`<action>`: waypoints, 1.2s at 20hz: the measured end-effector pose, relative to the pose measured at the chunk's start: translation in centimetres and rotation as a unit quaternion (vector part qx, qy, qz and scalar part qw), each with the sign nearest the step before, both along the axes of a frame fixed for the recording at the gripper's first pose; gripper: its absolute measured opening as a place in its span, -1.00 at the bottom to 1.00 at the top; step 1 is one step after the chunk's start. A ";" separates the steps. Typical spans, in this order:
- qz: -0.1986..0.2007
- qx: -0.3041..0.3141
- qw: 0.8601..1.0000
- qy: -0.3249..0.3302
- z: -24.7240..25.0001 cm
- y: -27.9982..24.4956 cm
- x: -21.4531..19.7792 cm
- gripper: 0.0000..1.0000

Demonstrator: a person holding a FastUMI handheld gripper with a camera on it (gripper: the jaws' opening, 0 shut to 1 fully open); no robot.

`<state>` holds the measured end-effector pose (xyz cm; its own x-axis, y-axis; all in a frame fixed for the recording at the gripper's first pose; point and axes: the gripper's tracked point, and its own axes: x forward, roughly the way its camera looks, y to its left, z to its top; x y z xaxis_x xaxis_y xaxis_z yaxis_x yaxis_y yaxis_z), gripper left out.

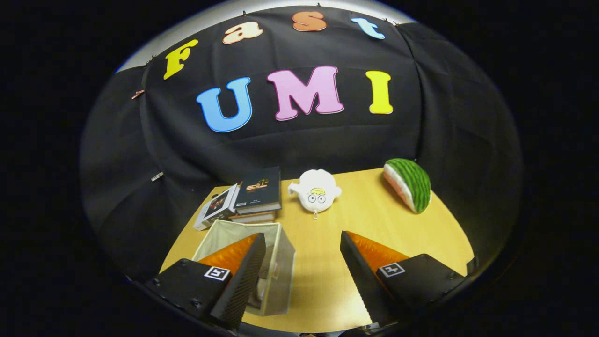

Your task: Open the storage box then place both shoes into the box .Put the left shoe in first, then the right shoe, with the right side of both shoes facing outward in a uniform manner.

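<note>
Storage box (281,262) sits open-topped behind the left finger of the spread, empty tongs (303,248).

The gripper (303,274) had two wedge-shaped fingers (243,281) with ribbed inner faces, black screwed mounts, each bearing a square black-and-white marker (217,273).
</note>
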<state>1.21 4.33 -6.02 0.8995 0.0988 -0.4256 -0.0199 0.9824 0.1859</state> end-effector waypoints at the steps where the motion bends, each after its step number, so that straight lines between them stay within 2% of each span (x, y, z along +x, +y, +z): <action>1: -0.004 -0.002 1.000 -0.018 1.0 -1.1 -0.1 0.97; 6: -0.050 -0.022 0.993 -0.100 5.9 -8.4 -0.3 0.97; 11: -0.076 -0.038 0.987 -0.135 8.6 -14.2 -2.3 0.97; 16: -0.118 -0.049 0.982 -0.140 7.6 -18.8 -5.4 0.97; 24: -0.116 -0.086 0.979 -0.140 5.9 -21.2 -6.2 0.97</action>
